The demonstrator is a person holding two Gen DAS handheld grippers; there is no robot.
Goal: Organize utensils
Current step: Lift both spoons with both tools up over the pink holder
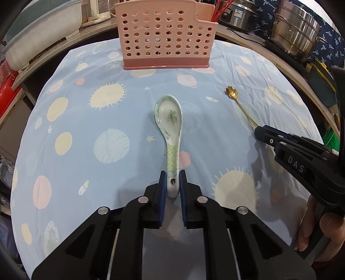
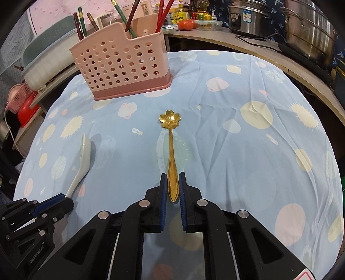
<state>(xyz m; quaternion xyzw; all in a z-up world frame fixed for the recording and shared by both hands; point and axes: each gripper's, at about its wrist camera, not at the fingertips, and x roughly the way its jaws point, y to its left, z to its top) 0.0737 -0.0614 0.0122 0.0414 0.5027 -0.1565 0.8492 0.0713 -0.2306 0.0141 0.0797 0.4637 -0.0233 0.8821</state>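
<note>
Utensils lie on a pale blue cloth [image 1: 64, 172] printed with suns and planets. Nearest the lens in the left wrist view, the left gripper [image 1: 173, 183] sits at the bottom centre of the frame, its blue pads clamped on the end of the handle of a ceramic soup spoon [image 1: 170, 122]. This spoon is white with a green pattern, and it runs straight up the middle of the frame with its bowl pointing away. In the right wrist view the same spoon appears at the lower left, bowl raised off the cloth.

At the bottom centre of the right wrist view, the right gripper [image 2: 173, 185] has its pads pressed together on the broad end of the handle of a gold spoon [image 2: 171, 146]. That spoon's flower-shaped bowl points up the frame, towards the far side of the table. Seen from the left wrist camera, the gold spoon lies at the right of the frame with the right gripper on its near end, and fingers of a hand [image 1: 323, 232] show at the lower right on that gripper's grip.

Farther off stands a pink perforated utensil holder [image 2: 120, 62], at the upper left in the right wrist view and top centre in the left. Chopsticks [image 2: 129, 17] stand upright in its rear compartments. Beyond the table, at the upper right, are steel pots [image 2: 308, 30] on a counter.
</note>
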